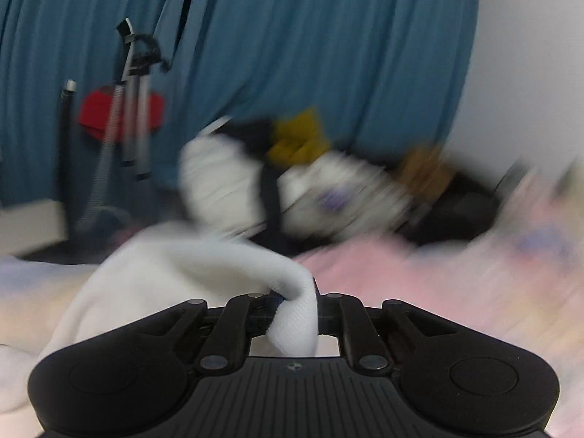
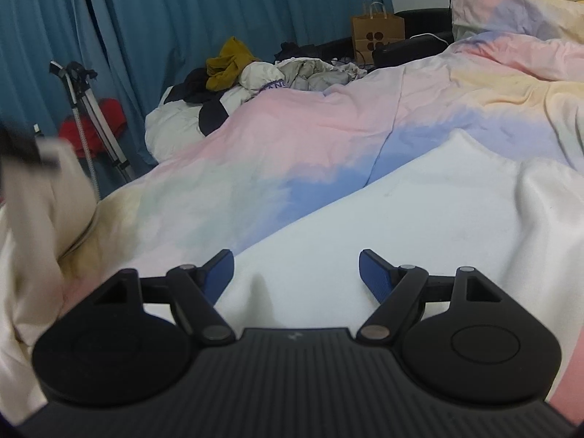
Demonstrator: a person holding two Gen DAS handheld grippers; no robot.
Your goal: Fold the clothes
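Note:
A white garment (image 2: 419,219) lies spread on the pastel bedspread (image 2: 292,127). My left gripper (image 1: 297,299) is shut on a bunched edge of the white garment (image 1: 175,273), which trails down to the left; this view is motion-blurred. My right gripper (image 2: 296,273) is open and empty, its blue pads (image 2: 372,273) hovering just above the near part of the garment. At the far left of the right wrist view a blurred lifted fold of the cloth (image 2: 43,189) hangs from a dark shape.
A pile of clothes (image 2: 255,73) with a mustard piece (image 2: 230,62) lies at the bed's far end. A brown paper bag (image 2: 377,34) stands behind it. A tripod (image 2: 87,109) and red item (image 2: 95,127) stand by the blue curtain (image 2: 182,18).

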